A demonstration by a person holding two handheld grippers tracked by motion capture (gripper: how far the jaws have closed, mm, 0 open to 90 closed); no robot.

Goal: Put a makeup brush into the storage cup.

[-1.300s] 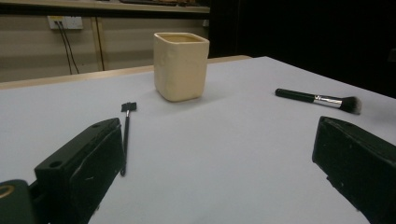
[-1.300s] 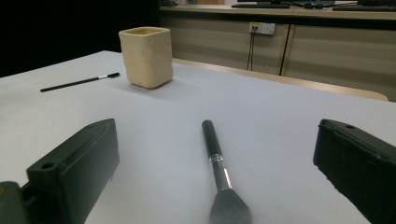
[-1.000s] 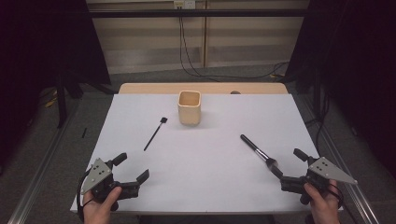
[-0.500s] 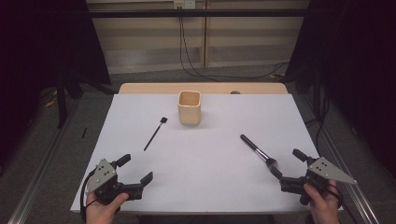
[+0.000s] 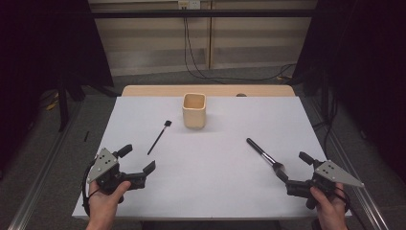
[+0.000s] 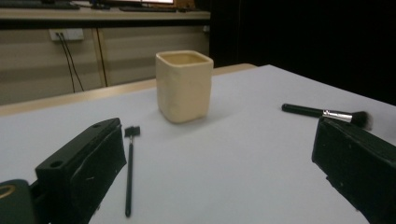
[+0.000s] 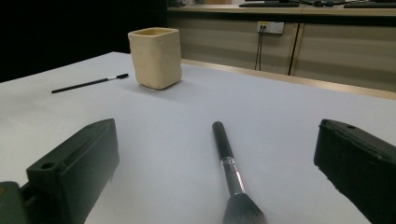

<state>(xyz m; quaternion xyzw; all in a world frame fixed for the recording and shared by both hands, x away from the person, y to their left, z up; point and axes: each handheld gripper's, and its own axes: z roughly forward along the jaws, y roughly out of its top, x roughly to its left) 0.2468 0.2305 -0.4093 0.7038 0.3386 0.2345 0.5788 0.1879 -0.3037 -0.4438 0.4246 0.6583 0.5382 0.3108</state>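
A cream square cup (image 5: 194, 111) stands upright at the table's far middle. A thin black brush (image 5: 158, 137) lies left of it, and a thicker makeup brush (image 5: 263, 154) lies at the right with its bristles toward me. My left gripper (image 5: 139, 158) is open near the front left, just short of the thin brush (image 6: 129, 168), with the cup (image 6: 183, 86) beyond. My right gripper (image 5: 292, 165) is open at the front right. The makeup brush (image 7: 229, 163) lies between its jaws, bristle end nearest. Neither gripper touches anything.
The white table top (image 5: 215, 191) has a wooden strip (image 5: 143, 90) along its far edge. Cables (image 5: 191, 57) hang behind the table against a panelled wall. Dark curtains stand at both sides, and metal rails run along the floor.
My left gripper has moved a little forward, away from the table's front edge and toward the thin brush. The right gripper and the objects have stayed put.
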